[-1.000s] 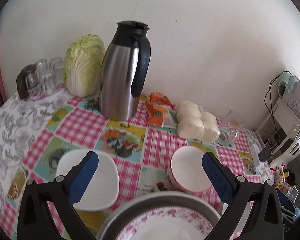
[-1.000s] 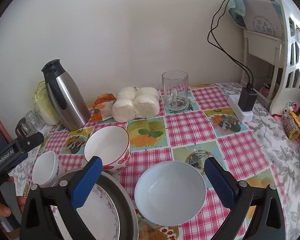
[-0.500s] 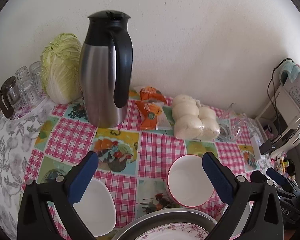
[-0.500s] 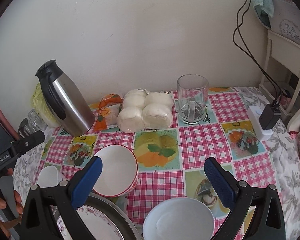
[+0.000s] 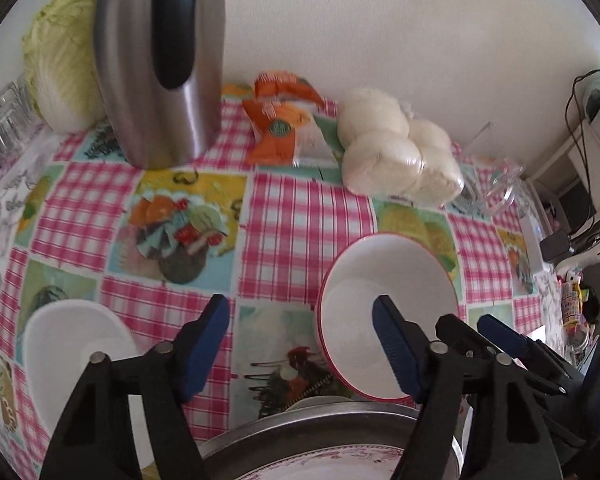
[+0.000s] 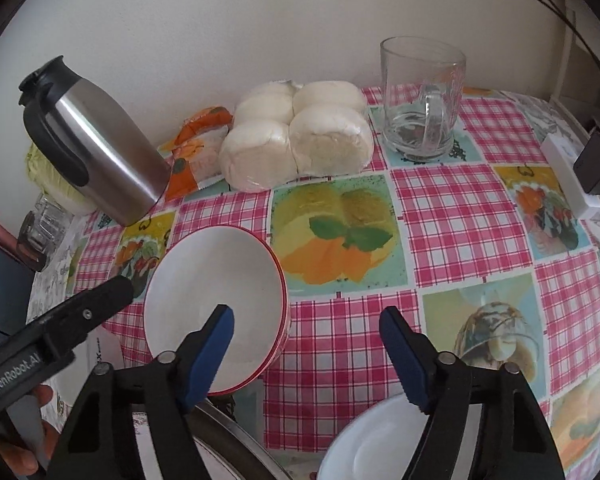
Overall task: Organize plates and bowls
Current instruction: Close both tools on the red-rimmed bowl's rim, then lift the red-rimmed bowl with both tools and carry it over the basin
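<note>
Closing empty over the tablecloth, left hand-held gripper (image 5: 300, 332), right hand-held gripper (image 6: 306, 336), red-rimmed bowl (image 5: 388, 312) between them.

Right claw (image 6: 305, 354) closing — empty — beside the red-rimmed bowl (image 6: 214, 312).

Open cloth mid-table; red-rimmed bowl (image 6: 214, 308), thermos (image 6: 96, 140) crowd left.

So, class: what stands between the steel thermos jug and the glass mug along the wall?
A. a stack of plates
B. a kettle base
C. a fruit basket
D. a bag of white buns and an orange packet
D: the orange packet and the bag of white buns lie between the thermos jug and the glass mug.
</note>
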Demonstrator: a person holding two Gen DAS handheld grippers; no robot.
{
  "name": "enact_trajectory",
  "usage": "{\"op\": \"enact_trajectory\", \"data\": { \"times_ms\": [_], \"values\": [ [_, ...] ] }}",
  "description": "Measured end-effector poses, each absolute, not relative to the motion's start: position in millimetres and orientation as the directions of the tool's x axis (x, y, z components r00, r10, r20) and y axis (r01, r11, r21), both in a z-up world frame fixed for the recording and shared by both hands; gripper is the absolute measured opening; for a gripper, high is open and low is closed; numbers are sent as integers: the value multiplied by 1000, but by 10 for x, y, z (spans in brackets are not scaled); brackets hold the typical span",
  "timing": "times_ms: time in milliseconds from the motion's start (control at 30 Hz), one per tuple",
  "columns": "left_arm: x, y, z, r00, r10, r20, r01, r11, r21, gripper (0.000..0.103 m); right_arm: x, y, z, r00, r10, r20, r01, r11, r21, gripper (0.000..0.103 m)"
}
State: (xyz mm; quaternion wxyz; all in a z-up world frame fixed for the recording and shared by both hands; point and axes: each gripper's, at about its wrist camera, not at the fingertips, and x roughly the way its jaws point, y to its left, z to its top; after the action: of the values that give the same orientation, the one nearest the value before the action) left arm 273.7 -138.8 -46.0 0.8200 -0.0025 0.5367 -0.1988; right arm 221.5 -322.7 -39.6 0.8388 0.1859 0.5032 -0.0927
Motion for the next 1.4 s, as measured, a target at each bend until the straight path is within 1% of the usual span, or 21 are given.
{"op": "enact_trajectory", "data": {
  "times_ms": [33, 67, 100, 167, 200, 233, 300, 367, 433, 500, 567, 667, 767, 833, 1200, 1300, 1400],
  "values": [
    [2751, -1411, -517, 329, -332, -884, 319, 920, -227, 66, 2238, -3221, -429, 468, 34, -883, 342, 914, 216, 63],
    [2768, -1434, -571, 311, -336, -889, 314, 919, -237, 62, 2257, -3215, -457, 462, 37, -886, 341, 915, 216, 56],
    [2782, -1452, -608, 300, -337, -892, 312, 919, -242, 56, 2275, -3206, -486, 457, 43, -888, 337, 916, 218, 53],
    [2814, -1494, -693, 272, -334, -902, 304, 919, -249, 50, 2314, -3185, -549, 442, 53, -895, 329, 919, 217, 42],
    [2826, -1507, -722, 260, -339, -904, 301, 918, -258, 44, 2334, -3173, -581, 433, 55, -900, 327, 921, 213, 40],
    [2839, -1517, -759, 244, -345, -906, 295, 917, -269, 41, 2353, -3162, -609, 426, 59, -903, 323, 922, 213, 36],
    [2849, -1537, -807, 230, -337, -913, 294, 919, -265, 32, 2388, -3137, -648, 419, 74, -905, 311, 925, 220, 32],
    [2851, -1565, -864, 217, -325, -920, 300, 920, -254, 26, 2425, -3092, -680, 406, 79, -910, 291, 933, 210, 29],
    [2857, -1559, -928, 196, -340, -920, 290, 916, -277, 23, 2456, -3049, -720, 393, 84, -916, 277, 939, 204, 29],
    [2848, -1553, -961, 182, -361, -915, 285, 910, -302, 17, 2469, -3022, -753, 388, 96, -917, 272, 938, 214, 24],
    [2818, -1578, -946, 190, -359, -914, 303, 907, -293, 13, 2468, -2993, -757, 390, 86, -917, 262, 944, 200, 23],
    [2790, -1640, -902, 211, -356, -910, 325, 904, -278, 13, 2449, -3005, -751, 389, 81, -918, 270, 943, 197, 22],
    [2782, -1667, -836, 231, -384, -894, 329, 895, -300, 13, 2398, -3074, -711, 405, 85, -910, 278, 937, 212, 19],
    [2749, -1683, -745, 249, -399, -882, 339, 889, -307, 13, 2363, -3127, -649, 423, 95, -901, 283, 931, 231, 18],
    [2269, -1588, -101, 405, -445, -799, 371, 878, -301, 13, 1934, -3091, 54, 553, 12, -833, 236, 957, 170, 18],
    [2136, -1547, 79, 444, -452, -774, 384, 876, -292, 13, 1755, -3057, 215, 581, 5, -814, 228, 959, 169, 18],
    [1995, -1445, 244, 454, -473, -755, 388, 868, -311, 13, 1603, -3029, 375, 608, 1, -794, 228, 958, 176, 18]
  ]
}}
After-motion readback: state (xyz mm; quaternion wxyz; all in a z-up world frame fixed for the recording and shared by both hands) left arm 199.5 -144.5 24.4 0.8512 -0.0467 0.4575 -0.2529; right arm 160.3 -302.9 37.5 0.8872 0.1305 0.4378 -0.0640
